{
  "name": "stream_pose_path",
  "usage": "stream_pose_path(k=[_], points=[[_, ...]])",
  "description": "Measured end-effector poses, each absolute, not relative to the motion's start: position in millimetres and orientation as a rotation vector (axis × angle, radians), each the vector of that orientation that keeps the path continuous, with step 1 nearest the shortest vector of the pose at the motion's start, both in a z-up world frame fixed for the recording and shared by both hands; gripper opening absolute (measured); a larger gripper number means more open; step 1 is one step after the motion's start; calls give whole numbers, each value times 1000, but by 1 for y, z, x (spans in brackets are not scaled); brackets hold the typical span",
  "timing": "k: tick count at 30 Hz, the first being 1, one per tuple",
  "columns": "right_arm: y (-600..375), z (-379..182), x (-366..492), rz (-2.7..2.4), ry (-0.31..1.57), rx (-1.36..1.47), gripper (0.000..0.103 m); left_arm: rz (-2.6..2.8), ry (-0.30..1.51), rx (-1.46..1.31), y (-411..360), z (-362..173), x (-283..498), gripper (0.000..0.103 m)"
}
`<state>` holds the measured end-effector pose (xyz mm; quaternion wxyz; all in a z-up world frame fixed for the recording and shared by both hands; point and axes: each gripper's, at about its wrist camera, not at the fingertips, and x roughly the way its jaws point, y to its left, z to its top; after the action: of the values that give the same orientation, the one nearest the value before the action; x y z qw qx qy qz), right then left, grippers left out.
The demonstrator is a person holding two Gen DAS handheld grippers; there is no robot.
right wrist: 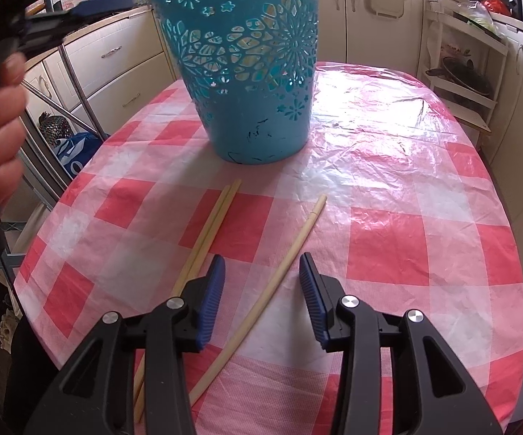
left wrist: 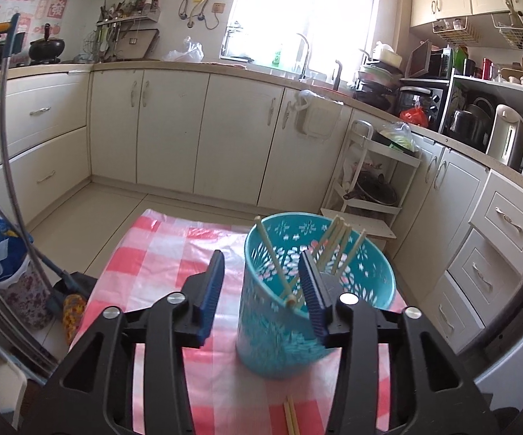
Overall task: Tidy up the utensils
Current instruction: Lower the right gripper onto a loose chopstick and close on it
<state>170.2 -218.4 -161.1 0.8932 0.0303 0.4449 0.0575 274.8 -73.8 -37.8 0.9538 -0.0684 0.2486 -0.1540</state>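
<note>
The left tongs (left wrist: 261, 282) are hanging just above the near rim of the blue basket (left wrist: 279, 340), and their jaws are apart with nothing held between them. Several chopsticks (left wrist: 337, 246) are already leaning inside the basket, just past the tips.

The right tongs (right wrist: 261, 290) are pointing down at the worktop (right wrist: 388, 199), jaws apart too. A single chopstick (right wrist: 279, 264) is lying flat right between the open jaws, not squeezed yet. A pair of chopsticks (right wrist: 207, 232) is lying just to the left of the tongs. The basket is standing straight ahead of them, a little way off.

To do this step well, I think the right tongs are needing to go lower, so the jaws are sitting on both sides of the single stick near its middle. Then squeezing gently is best, because the stick is thin and could roll away. Lifting it level, then tipping it into the basket, looks safest.
</note>
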Motion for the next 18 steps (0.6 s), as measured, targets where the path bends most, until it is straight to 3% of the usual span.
stream_pose_path(k=[7,18], points=[[-216,-161,172,107,928,61,44,-276,539,-62,-66,-36,238,67],[-216,-160,168,47,928,63,44,-237,566,-20,-46,-33,209,80]])
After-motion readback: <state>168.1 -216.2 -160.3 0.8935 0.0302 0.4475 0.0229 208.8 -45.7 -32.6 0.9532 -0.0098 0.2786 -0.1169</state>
